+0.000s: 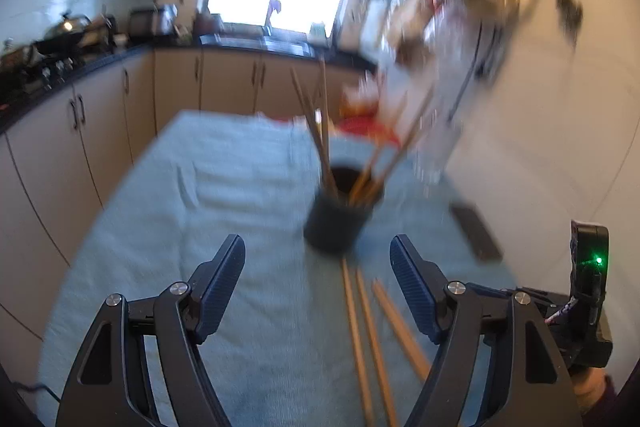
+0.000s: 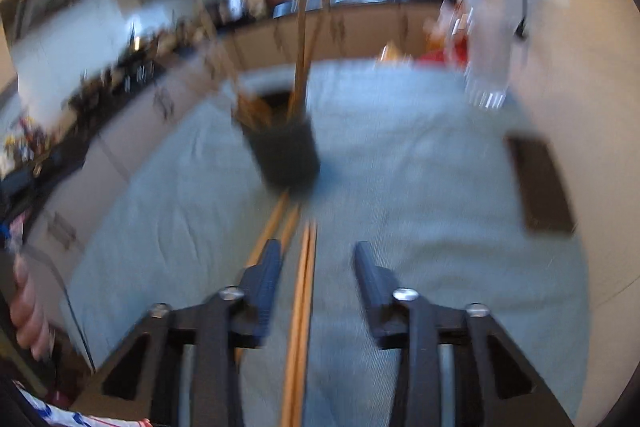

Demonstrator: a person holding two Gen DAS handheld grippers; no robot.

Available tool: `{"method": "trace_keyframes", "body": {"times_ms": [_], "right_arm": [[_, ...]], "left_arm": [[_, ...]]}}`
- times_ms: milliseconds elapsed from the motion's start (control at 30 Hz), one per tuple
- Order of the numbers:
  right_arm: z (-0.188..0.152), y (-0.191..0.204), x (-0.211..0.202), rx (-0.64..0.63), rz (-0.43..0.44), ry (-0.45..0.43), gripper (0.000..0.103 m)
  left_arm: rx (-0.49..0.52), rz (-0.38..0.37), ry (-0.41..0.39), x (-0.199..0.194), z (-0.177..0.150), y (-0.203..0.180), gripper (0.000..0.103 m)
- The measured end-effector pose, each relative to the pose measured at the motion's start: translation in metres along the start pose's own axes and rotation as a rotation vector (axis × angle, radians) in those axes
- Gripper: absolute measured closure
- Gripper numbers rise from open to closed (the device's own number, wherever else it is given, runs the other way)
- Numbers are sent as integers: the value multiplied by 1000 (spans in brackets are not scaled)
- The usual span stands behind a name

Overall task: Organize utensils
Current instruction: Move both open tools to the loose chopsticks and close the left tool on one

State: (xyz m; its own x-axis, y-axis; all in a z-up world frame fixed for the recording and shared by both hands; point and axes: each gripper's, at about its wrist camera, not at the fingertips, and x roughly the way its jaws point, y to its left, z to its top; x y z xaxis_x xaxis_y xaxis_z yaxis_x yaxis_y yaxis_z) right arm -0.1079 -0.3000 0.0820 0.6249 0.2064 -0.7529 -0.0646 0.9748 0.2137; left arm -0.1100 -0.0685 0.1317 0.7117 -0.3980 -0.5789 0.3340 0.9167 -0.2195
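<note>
A dark round holder (image 1: 338,217) stands on the light blue cloth (image 1: 224,187) with several wooden chopsticks (image 1: 320,131) upright in it. Loose chopsticks (image 1: 368,331) lie flat on the cloth in front of it. My left gripper (image 1: 318,259) is open and empty, just short of the holder, with the loose chopsticks between its fingers. In the right wrist view the holder (image 2: 288,155) is ahead and a pair of loose chopsticks (image 2: 302,307) runs between the fingers of my right gripper (image 2: 318,259), which is open and empty. Both views are blurred.
A dark flat rectangular object (image 1: 476,231) lies on the cloth at the right, also in the right wrist view (image 2: 540,183). A white wall (image 1: 560,131) borders the right side. Kitchen cabinets and a dark counter (image 1: 100,63) run along the left and back. Red items (image 1: 360,125) sit behind the holder.
</note>
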Motion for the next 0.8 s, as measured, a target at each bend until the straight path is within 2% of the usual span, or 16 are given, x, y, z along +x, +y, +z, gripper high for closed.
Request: {"method": "trace_keyframes", "body": {"times_ms": [67,200,300,400,600,800], "right_arm": [[-13,-1,15,-17,0,51,74],[-31,-4,34,-29,-1,96,77],[-33,-3,38,-35,-4,100,77],[-34,-4,42,-46,-2,99,77],[-33,8,46,-83,-6,93,77],[-31,14,49,-99,-10,93,77]], "left_arm": [[32,-14,83,23,-15,-5,34],[83,-29,221,58,-34,-14,53],[99,-35,298,80,-47,-19,58],[108,-34,335,94,-56,-24,59],[165,-11,371,115,-63,-34,78],[191,7,385,128,-60,-39,79]]}}
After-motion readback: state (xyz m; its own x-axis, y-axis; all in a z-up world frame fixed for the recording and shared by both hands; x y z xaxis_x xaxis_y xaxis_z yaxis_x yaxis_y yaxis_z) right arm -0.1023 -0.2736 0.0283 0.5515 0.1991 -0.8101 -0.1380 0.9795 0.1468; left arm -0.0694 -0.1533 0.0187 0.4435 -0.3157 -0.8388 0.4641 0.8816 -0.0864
